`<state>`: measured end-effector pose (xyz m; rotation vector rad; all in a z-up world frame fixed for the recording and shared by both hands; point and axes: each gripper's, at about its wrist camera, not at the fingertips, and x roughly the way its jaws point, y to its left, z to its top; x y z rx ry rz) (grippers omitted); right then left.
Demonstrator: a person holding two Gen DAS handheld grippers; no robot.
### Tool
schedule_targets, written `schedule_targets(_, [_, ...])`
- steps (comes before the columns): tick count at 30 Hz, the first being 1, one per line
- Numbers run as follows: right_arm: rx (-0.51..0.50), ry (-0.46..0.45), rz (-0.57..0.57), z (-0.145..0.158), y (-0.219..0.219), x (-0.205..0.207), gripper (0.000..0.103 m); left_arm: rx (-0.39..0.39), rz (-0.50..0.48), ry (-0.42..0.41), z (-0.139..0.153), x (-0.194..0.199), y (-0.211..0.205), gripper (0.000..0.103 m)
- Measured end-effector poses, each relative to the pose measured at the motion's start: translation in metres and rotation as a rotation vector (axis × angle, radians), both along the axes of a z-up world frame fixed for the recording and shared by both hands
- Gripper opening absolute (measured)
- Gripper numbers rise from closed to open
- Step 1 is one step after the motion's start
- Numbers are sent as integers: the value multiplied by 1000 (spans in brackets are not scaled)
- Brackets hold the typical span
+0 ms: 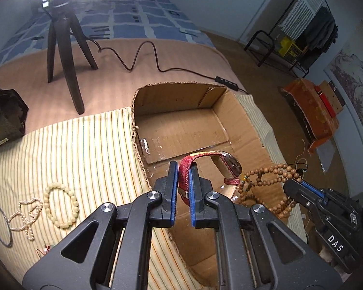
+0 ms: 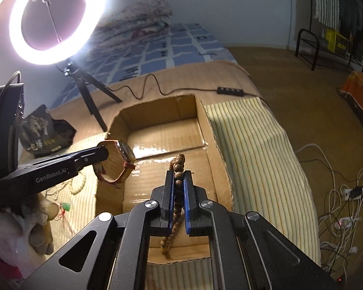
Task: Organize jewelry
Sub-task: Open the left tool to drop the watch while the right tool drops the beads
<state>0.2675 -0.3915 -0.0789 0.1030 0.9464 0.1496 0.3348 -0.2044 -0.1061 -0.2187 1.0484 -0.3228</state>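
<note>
My left gripper is shut on the red strap of a wristwatch, which hangs over the open cardboard box. From the right wrist view the same watch dangles at the box's left wall. My right gripper is shut on a string of brown wooden beads, held above the cardboard box. Those wooden beads drape over the box's right edge beside the right gripper. On the striped cloth lie a cream bead bracelet, a pearl strand and a thin metal bangle.
A ring light on a black tripod stands behind the box, its cable running across the bed. A dark packet sits at the left. A small green charm on red cord lies on the cloth. Cables crowd the floor at the right.
</note>
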Motion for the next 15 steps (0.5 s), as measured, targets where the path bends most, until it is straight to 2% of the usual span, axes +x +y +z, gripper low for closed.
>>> schedule_targets(5, [8,20,-6,-4,-2,2,5,22,-9,3,-4,3,-4,8])
schedule_targets(7, [-7,28,-4,-5,-1,2,6,15,-7,11,-6,4,-3,17])
schedule_targets(10, [-23,37,-6,-7,1,2,20,6,4,3,-4,4,1,34])
schedule_targets(12, [-32,28,-11,-6,1,1,45,6,2,-4,-1,3,2,34])
schedule_targets(15, [-38,13,-13,-2,2,0,50,10,0,-16,3,0,5,34])
